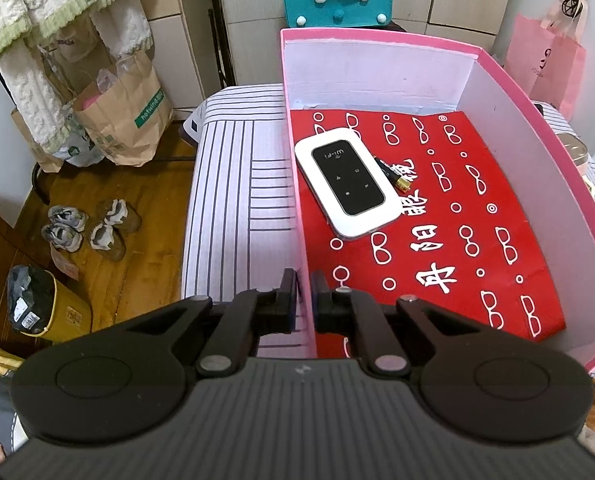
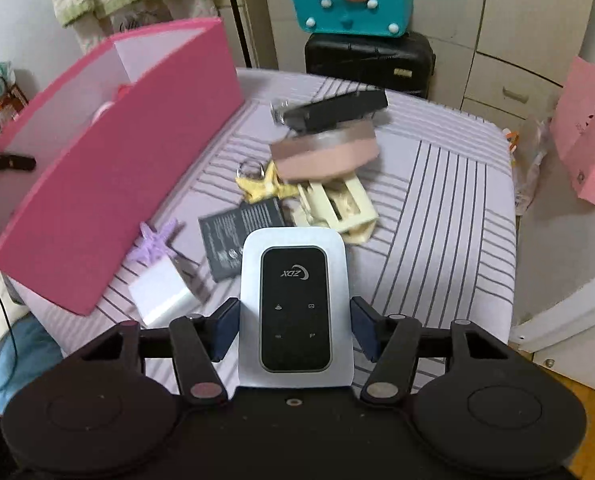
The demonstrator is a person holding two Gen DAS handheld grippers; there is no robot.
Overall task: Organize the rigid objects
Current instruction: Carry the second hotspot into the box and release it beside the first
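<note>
Left gripper (image 1: 305,294): fingers pinching the pink box (image 1: 537,120) wall.
Box contents: white "Wi-Fi" router (image 1: 347,182) on red liner.
Right gripper (image 2: 295,330): fingers clamping white "XDZ" router (image 2: 295,312) above striped surface (image 2: 449,216).

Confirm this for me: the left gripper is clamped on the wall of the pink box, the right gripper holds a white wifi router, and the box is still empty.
Not quite. The pink box is not empty: the left wrist view shows a white wifi router and a battery lying on its red liner. The rest holds: the left gripper is clamped on the box wall, and the right gripper holds another white router.
</note>
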